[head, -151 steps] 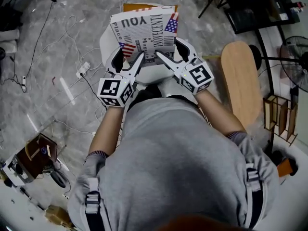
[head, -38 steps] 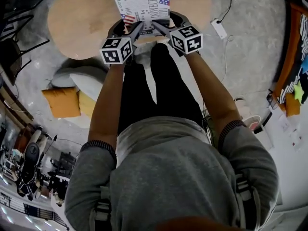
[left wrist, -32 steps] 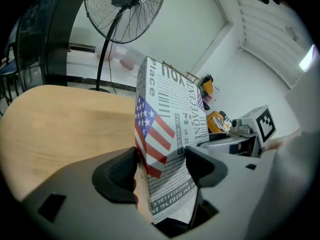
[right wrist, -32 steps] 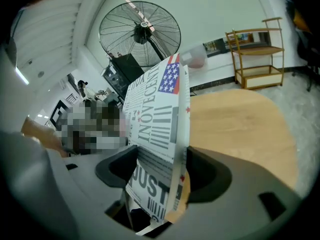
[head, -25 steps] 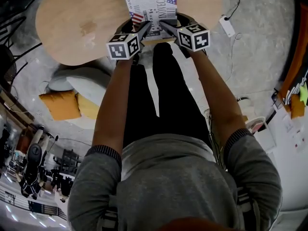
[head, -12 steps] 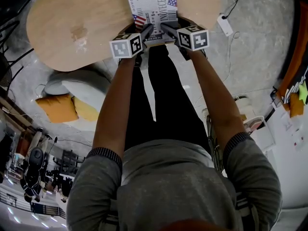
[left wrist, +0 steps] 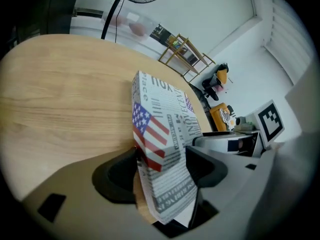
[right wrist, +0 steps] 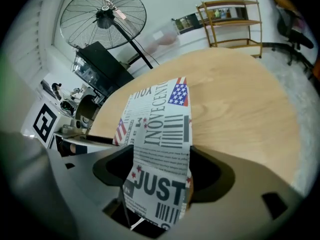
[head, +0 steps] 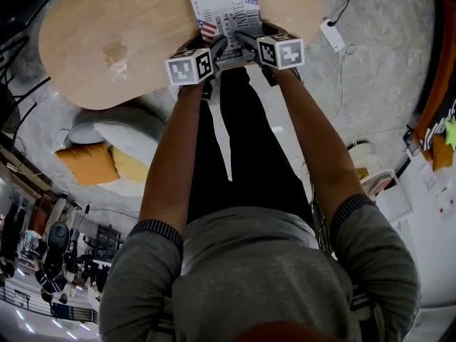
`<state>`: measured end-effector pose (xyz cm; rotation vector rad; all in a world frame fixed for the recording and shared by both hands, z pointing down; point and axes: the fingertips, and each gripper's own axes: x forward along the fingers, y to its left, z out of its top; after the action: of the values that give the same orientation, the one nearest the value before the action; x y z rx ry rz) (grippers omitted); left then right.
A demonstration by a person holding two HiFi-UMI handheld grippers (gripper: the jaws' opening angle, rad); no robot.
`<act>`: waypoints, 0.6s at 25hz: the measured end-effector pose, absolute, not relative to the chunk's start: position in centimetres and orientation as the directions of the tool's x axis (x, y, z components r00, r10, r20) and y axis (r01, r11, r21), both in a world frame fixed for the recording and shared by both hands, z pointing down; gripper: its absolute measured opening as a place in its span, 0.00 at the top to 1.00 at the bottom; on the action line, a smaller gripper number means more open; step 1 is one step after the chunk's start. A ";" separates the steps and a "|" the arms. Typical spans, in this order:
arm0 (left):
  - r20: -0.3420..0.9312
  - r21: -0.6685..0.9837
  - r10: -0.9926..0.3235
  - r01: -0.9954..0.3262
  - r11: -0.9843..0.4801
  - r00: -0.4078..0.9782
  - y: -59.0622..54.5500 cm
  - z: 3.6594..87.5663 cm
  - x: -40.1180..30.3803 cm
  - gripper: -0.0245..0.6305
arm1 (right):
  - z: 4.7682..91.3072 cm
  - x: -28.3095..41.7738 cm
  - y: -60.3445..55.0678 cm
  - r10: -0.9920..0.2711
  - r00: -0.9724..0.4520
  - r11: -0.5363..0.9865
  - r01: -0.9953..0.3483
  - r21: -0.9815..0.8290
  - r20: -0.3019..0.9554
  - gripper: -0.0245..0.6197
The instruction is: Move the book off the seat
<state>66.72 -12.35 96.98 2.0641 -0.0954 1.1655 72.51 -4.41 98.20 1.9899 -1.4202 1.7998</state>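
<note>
Task item: The book, wrapped in newsprint-style paper with flag patches, is at the near edge of the round wooden counter, held out in front of the person.

Change of place: Earlier the book lay on the white seat. Now it is clear of it. The seat lies near and to the left, well apart from the book, with an orange cushion beside it.

Left hand-held gripper: Clamped on the near left corner of the book. Its own view shows a pad against each side.

Right hand-held gripper: Its jaws have just been opening. The near right corner of the book is between them. The pads look close against the book, with no clear gap.

Contact with counter: The book slopes with its far end toward the wood. Whether that end rests on the wood cannot be told.

Meaning for the task: Judged from position, the removal from the seat is done. The step in hand is the set-down and release on the counter.

Next move: The book needs to lie flat before the left grip opens.

Risk: The near end of the book sits at the counter edge. An early or one-sided release could let it twist or tip off.
</note>
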 end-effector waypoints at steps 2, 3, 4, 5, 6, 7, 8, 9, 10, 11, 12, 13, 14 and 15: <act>0.772 0.544 0.255 -0.399 -0.738 0.582 -12.7 96.2 66.7 0.46 | 96.8 73.4 -4.4 -0.543 -0.093 -0.579 -0.678 -0.453 0.834 0.38; 0.774 0.531 0.240 -0.394 -0.750 0.585 -12.9 95.5 66.7 0.46 | 96.1 73.6 -4.4 -0.545 -0.077 -0.582 -0.682 -0.443 0.835 0.38; 0.773 0.520 0.225 -0.389 -0.760 0.593 -13.2 94.7 66.7 0.46 | 95.4 73.6 -4.5 -0.551 -0.067 -0.579 -0.687 -0.439 0.832 0.38; 0.767 0.513 0.209 -0.383 -0.768 0.607 -13.6 93.6 66.8 0.46 | 94.7 73.5 -4.7 -0.559 -0.061 -0.573 -0.692 -0.439 0.827 0.38; 0.756 0.508 0.193 -0.375 -0.776 0.625 -14.2 92.5 67.0 0.46 | 93.9 73.5 -5.0 -0.569 -0.057 -0.564 -0.698 -0.441 0.820 0.37; 0.743 0.503 0.177 -0.365 -0.784 0.645 -14.8 91.2 67.3 0.46 | 93.0 73.5 -5.3 -0.580 -0.053 -0.556 -0.705 -0.442 0.813 0.37; 0.730 0.497 0.162 -0.354 -0.792 0.664 -15.4 89.8 67.4 0.46 | 91.9 73.4 -5.6 -0.588 -0.046 -0.548 -0.712 -0.440 0.807 0.37; 0.717 0.491 0.148 -0.343 -0.801 0.681 -15.9 88.4 67.5 0.46 | 90.8 73.2 -5.9 -0.597 -0.038 -0.541 -0.718 -0.438 0.801 0.37; 0.705 0.487 0.136 -0.335 -0.807 0.697 -16.5 86.9 67.4 0.46 | 89.8 72.9 -6.1 -0.610 -0.034 -0.532 -0.723 -0.441 0.792 0.37; 0.690 0.484 0.125 -0.327 -0.811 0.712 -16.9 85.4 67.4 0.46 | 88.7 72.5 -6.3 -0.628 -0.032 -0.522 -0.724 -0.451 0.778 0.37; 0.674 0.486 0.116 -0.319 -0.814 0.729 -17.4 83.9 67.3 0.46 | 87.5 72.1 -6.5 -0.647 -0.031 -0.510 -0.725 -0.463 0.762 0.37; 0.655 0.490 0.111 -0.309 -0.816 0.747 -17.9 82.3 67.3 0.46 | 86.2 71.8 -6.9 -0.666 -0.028 -0.498 -0.728 -0.472 0.745 0.37; 0.634 0.495 0.108 -0.294 -0.818 0.766 -18.3 80.7 67.4 0.46 | 84.7 71.6 -7.3 -0.684 -0.023 -0.485 -0.733 -0.477 0.729 0.37; 0.611 0.499 0.108 -0.276 -0.822 0.784 -18.7 79.0 67.5 0.46 | 83.0 71.4 -7.9 -0.700 -0.016 -0.472 -0.740 -0.480 0.714 0.37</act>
<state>67.48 -18.74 78.95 2.3875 -0.1242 0.8661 71.37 -7.86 83.03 2.1752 -1.5930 1.5337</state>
